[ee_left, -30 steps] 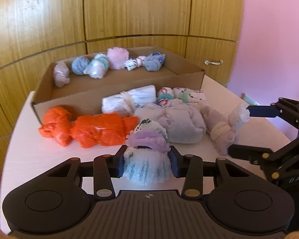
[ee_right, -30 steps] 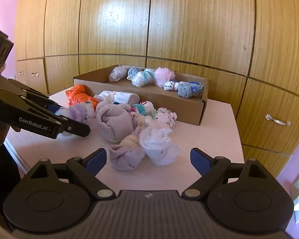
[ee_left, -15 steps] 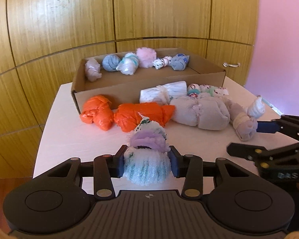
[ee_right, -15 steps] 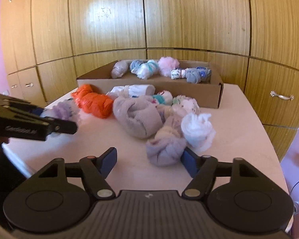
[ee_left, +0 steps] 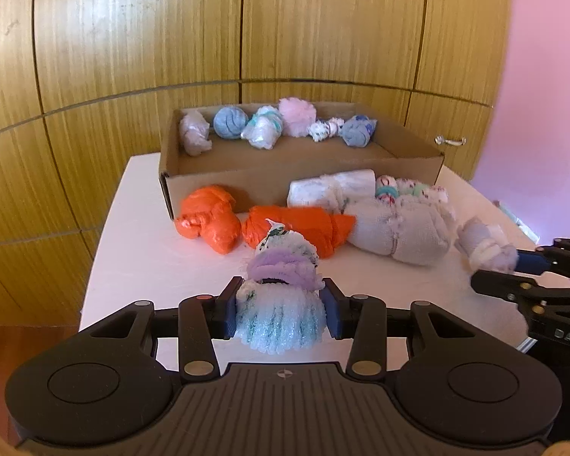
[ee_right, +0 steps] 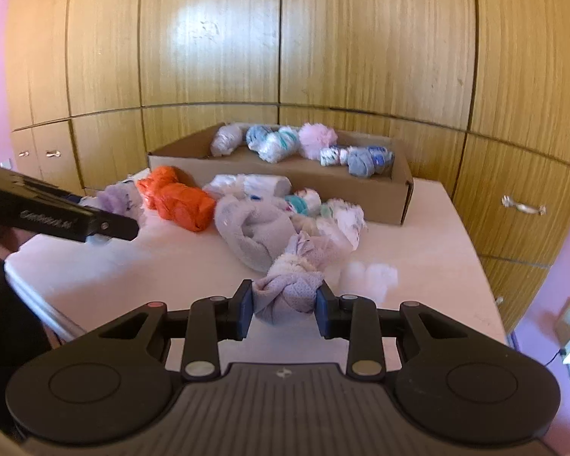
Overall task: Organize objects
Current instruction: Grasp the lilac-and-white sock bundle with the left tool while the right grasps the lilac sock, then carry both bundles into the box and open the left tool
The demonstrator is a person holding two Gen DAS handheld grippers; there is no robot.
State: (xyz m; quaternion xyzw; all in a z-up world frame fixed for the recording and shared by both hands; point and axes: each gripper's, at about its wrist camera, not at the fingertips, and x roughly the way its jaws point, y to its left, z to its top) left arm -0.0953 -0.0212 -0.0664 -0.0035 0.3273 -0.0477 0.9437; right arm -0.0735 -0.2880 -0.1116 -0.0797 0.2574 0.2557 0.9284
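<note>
Clamping the fuzzy lilac-and-aqua sock ball point(ee_left: 281, 296) in your left gripper point(ee_left: 280, 313) while your right gripper point(ee_right: 284, 309) is closing onto the knotted mauve sock bundle point(ee_right: 288, 294) at lower centre, you're presumably headed for the brown cardboard box point(ee_left: 247, 178) mid-frame.

Brown cardboard box point(ee_left: 269, 180); white table point(ee_left: 148, 266); golden wood-grain cabinets point(ee_left: 133, 38); pink wall point(ee_left: 543, 57). Two orange bundles point(ee_left: 209, 220). Fuzzy lilac-and-pale-blue sock ball point(ee_left: 281, 304), dark-speckled. Grey-lilac sock roll point(ee_right: 288, 292), possibly cream-banded. Black grippers, blue pads point(ee_right: 246, 311).
</note>
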